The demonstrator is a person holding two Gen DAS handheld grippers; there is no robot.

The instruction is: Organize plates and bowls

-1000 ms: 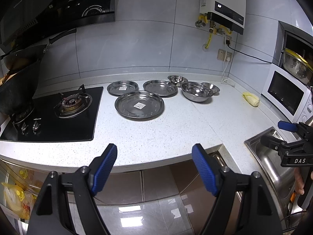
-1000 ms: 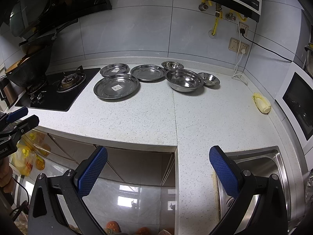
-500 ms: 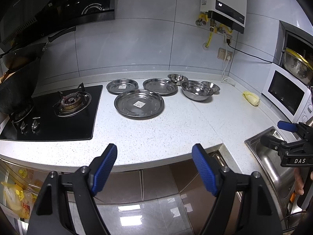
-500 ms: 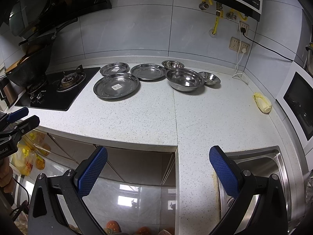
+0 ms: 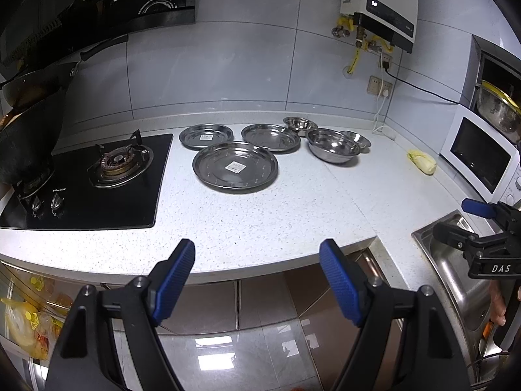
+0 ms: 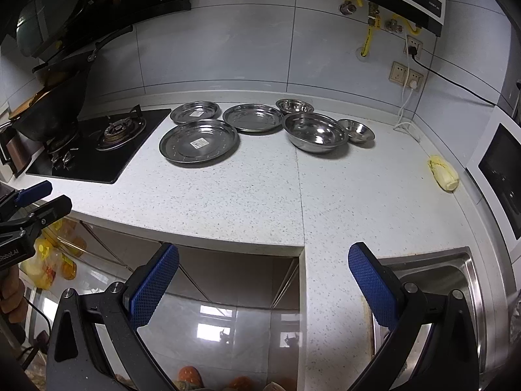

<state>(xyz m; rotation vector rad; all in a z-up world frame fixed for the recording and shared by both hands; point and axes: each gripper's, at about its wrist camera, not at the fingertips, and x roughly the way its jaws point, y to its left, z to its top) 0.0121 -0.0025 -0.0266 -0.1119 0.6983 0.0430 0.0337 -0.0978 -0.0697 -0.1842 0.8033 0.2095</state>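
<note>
Three steel plates lie on the white counter: a large plate (image 5: 235,166) (image 6: 198,141) in front, a small plate (image 5: 206,136) (image 6: 194,112) behind it on the left, and a middle plate (image 5: 271,137) (image 6: 252,117) behind on the right. Right of them stand a large steel bowl (image 5: 333,145) (image 6: 315,132) and two small bowls (image 5: 300,124) (image 5: 355,138) (image 6: 294,105) (image 6: 356,129). My left gripper (image 5: 257,264) and right gripper (image 6: 263,272) are both open and empty, held off the counter's front edge, far from the dishes.
A black gas hob (image 5: 94,179) (image 6: 101,140) with a pan (image 5: 26,137) sits left of the plates. A steel sink (image 5: 456,260) (image 6: 429,293) is at the right front. A cabbage piece (image 5: 421,161) (image 6: 443,174) lies by the microwave (image 5: 482,158).
Both views have shifted only slightly; the dishes have not moved and both grippers stay open.
</note>
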